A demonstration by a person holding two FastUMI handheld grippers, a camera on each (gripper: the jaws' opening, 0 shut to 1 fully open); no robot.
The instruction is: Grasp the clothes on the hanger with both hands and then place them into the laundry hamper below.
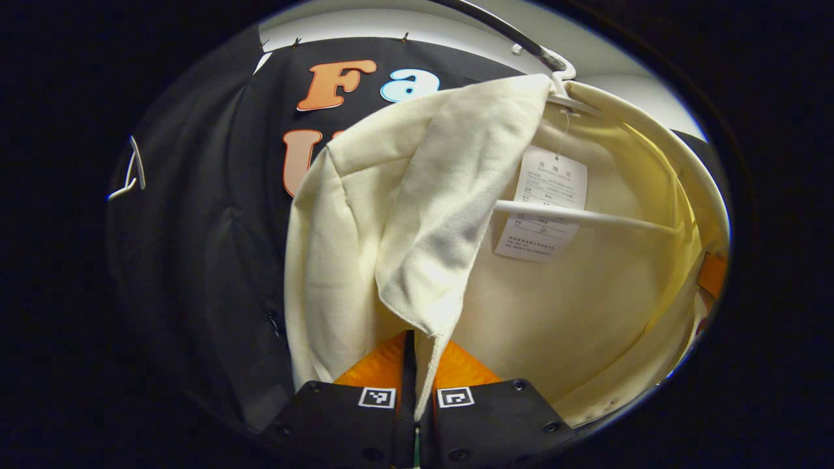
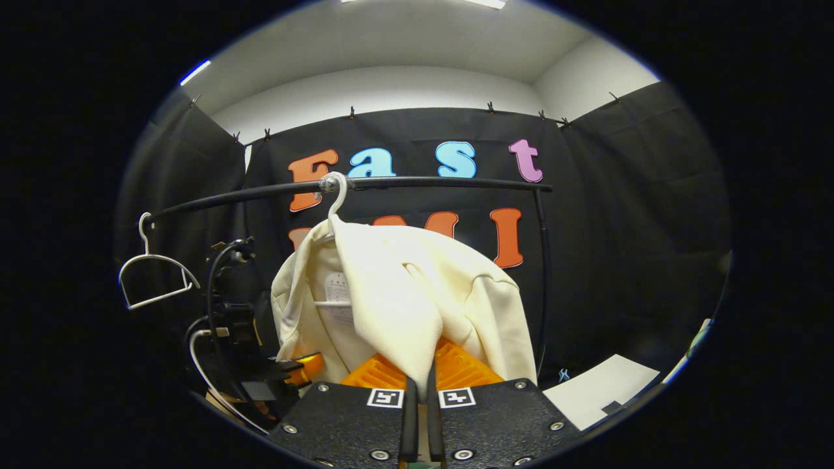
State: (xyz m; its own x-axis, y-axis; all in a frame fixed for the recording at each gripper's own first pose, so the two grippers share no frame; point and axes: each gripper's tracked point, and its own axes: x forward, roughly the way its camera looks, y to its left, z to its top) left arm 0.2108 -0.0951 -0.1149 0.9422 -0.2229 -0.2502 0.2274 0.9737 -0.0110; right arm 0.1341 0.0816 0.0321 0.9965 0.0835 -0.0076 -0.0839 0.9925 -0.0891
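Observation:
A cream garment (image 1: pixel 430 215) hangs on a white hanger (image 1: pixel 573 213) from the black rail (image 1: pixel 515 36), its front flap folded outward and a paper tag (image 1: pixel 547 202) showing inside. My left gripper (image 1: pixel 417 348) is shut on the lower edge of that flap. In the right gripper view the same cream garment (image 2: pixel 404 293) hangs from the hanger hook (image 2: pixel 335 195) on the rail (image 2: pixel 423 184). My right gripper (image 2: pixel 420 372) is shut on a fold of its front panel. The left gripper (image 2: pixel 287 368) sits at the garment's left side, with cables trailing.
An empty white hanger (image 2: pixel 153 273) hangs at the rail's left end, also seen as the empty hanger (image 1: pixel 133 172) in the left gripper view. The rail's upright post (image 2: pixel 542 273) stands right of the garment. A white sheet (image 2: pixel 599 391) lies on the floor at the right.

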